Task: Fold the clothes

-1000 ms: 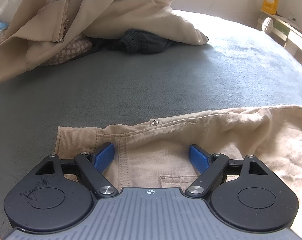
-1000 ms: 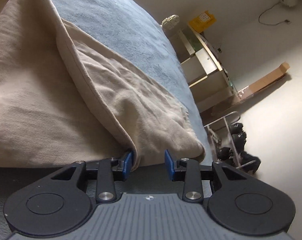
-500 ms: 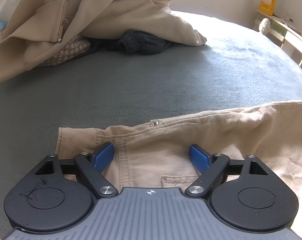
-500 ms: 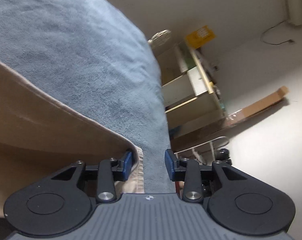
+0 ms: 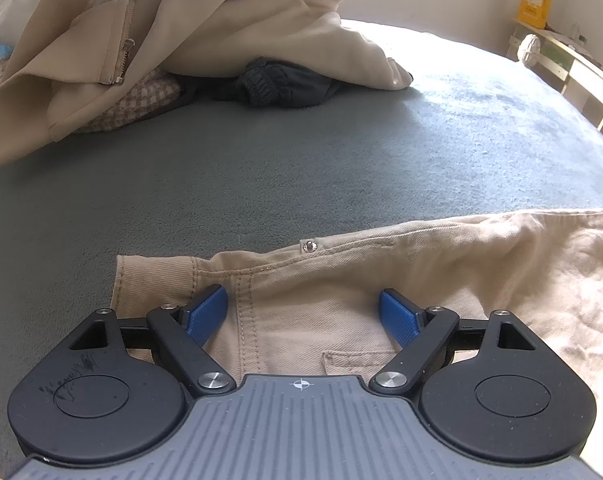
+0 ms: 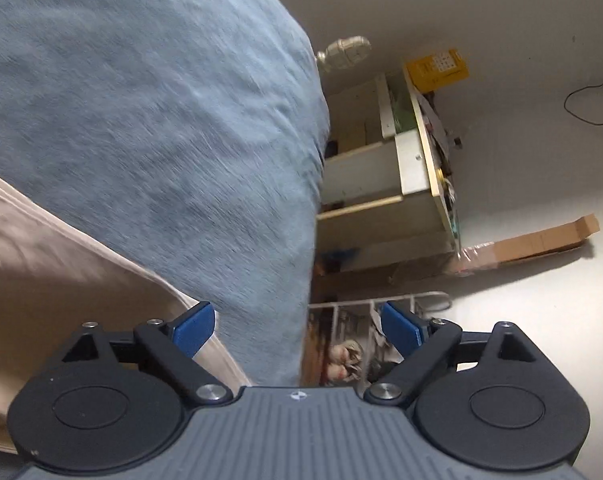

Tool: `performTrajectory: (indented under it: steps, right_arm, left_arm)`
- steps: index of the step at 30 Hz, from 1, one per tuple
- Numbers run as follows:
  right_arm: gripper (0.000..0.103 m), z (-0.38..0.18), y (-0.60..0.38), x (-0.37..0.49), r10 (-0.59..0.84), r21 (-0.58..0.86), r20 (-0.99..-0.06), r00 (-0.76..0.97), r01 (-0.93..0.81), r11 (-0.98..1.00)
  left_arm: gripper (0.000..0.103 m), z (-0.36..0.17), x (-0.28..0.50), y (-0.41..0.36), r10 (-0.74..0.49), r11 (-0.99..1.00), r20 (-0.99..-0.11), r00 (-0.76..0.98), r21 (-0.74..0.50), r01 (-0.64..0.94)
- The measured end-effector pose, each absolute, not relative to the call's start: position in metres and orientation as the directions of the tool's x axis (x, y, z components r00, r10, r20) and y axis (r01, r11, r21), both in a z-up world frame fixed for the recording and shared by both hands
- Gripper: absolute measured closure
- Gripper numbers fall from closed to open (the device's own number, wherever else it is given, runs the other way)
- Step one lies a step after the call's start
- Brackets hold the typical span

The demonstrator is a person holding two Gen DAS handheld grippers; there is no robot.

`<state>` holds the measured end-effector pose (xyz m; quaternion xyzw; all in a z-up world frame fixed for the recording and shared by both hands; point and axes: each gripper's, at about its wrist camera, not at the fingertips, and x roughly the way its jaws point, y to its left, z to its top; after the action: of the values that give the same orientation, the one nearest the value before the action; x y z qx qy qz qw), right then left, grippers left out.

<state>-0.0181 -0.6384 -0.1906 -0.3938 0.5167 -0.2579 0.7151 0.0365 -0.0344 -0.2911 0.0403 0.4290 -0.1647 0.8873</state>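
Note:
Beige trousers [image 5: 381,276] lie flat on the grey-blue bed cover [image 5: 301,168], waistband and metal button [image 5: 309,246] toward the far side. My left gripper [image 5: 303,314] is open, its blue fingers [image 5: 205,312] resting over the waistband area near a back pocket. In the right wrist view my right gripper [image 6: 297,326] is open and empty; the beige cloth [image 6: 61,280] lies at its left, just beside the left finger, over the bed cover [image 6: 161,120].
A pile of unfolded clothes [image 5: 173,40], beige jacket on top with dark and checked items under it, sits at the far left of the bed. Shelves [image 6: 401,184], a yellow box [image 6: 437,68], a cardboard piece [image 6: 541,240] and a wire rack [image 6: 361,340] stand beside the bed.
My right gripper let go of the trouser edge and opened wide, swinging toward the bed's edge. The left gripper stayed open over the waistband, nearly still.

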Motion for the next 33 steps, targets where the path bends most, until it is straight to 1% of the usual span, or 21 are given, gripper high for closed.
performTrajectory:
  steps: [4, 6, 9, 11, 13, 15, 16, 18, 20, 22, 24, 26, 30, 33]
  right_arm:
    - [0.01, -0.2, -0.666, -0.011, -0.817, -0.845, -0.525, 0.241, -0.027, 0.535]
    - [0.01, -0.203, -0.673, -0.02, -0.818, -0.836, -0.533, 0.215, 0.012, 0.548]
    - [0.01, -0.201, -0.681, -0.041, -0.783, -0.773, -0.592, 0.191, 0.139, 0.618]
    - [0.01, -0.194, -0.687, -0.062, -0.731, -0.673, -0.656, 0.188, 0.294, 0.679]
    - [0.011, -0.187, -0.696, -0.09, -0.633, -0.487, -0.742, 0.219, 0.473, 0.734]
    - [0.015, -0.183, -0.704, -0.124, -0.532, -0.264, -0.798, 0.284, 0.629, 0.732]
    - [0.025, -0.184, -0.707, -0.138, -0.478, -0.148, -0.814, 0.329, 0.678, 0.72]
    - [0.029, -0.189, -0.713, -0.163, -0.387, 0.057, -0.827, 0.409, 0.745, 0.665]
    - [0.042, -0.197, -0.719, -0.181, -0.326, 0.199, -0.829, 0.454, 0.785, 0.587]
    - [0.043, -0.208, -0.725, -0.194, -0.276, 0.319, -0.822, 0.497, 0.805, 0.5]
    - [0.043, -0.219, -0.73, -0.203, -0.243, 0.413, -0.805, 0.542, 0.805, 0.426]
    - [0.043, -0.231, -0.735, -0.208, -0.213, 0.463, -0.804, 0.556, 0.809, 0.362]
    - [0.043, -0.244, -0.738, -0.208, -0.206, 0.473, -0.808, 0.552, 0.817, 0.331]
    - [0.048, -0.248, -0.741, -0.209, -0.239, 0.484, -0.792, 0.561, 0.817, 0.313]
  left_arm:
    - [0.019, -0.291, 0.036, -0.035, -0.25, 0.945, -0.776, 0.58, -0.066, 0.319]
    - [0.019, -0.29, 0.036, -0.036, -0.246, 0.947, -0.777, 0.58, -0.065, 0.314]
    - [0.019, -0.29, 0.037, -0.037, -0.243, 0.949, -0.78, 0.577, -0.066, 0.309]
    - [0.018, -0.29, 0.038, -0.037, -0.241, 0.95, -0.782, 0.575, -0.067, 0.306]
    - [0.018, -0.289, 0.038, -0.038, -0.238, 0.95, -0.785, 0.572, -0.067, 0.304]
    - [0.017, -0.289, 0.039, -0.038, -0.235, 0.951, -0.788, 0.569, -0.065, 0.301]
    - [0.017, -0.289, 0.039, -0.038, -0.233, 0.952, -0.789, 0.568, -0.065, 0.3]
    - [0.016, -0.288, 0.039, -0.039, -0.23, 0.953, -0.793, 0.565, -0.064, 0.297]
    - [0.016, -0.288, 0.04, -0.039, -0.226, 0.953, -0.796, 0.562, -0.063, 0.295]
    - [0.016, -0.287, 0.04, -0.04, -0.223, 0.954, -0.799, 0.559, -0.062, 0.293]
    - [0.016, -0.287, 0.041, -0.04, -0.22, 0.955, -0.802, 0.556, -0.061, 0.29]
    - [0.016, -0.286, 0.042, -0.04, -0.217, 0.957, -0.807, 0.55, -0.065, 0.284]
    - [0.016, -0.285, 0.042, -0.038, -0.219, 0.959, -0.812, 0.541, -0.076, 0.274]
    - [0.016, -0.285, 0.043, -0.04, -0.213, 0.959, -0.815, 0.539, -0.068, 0.275]
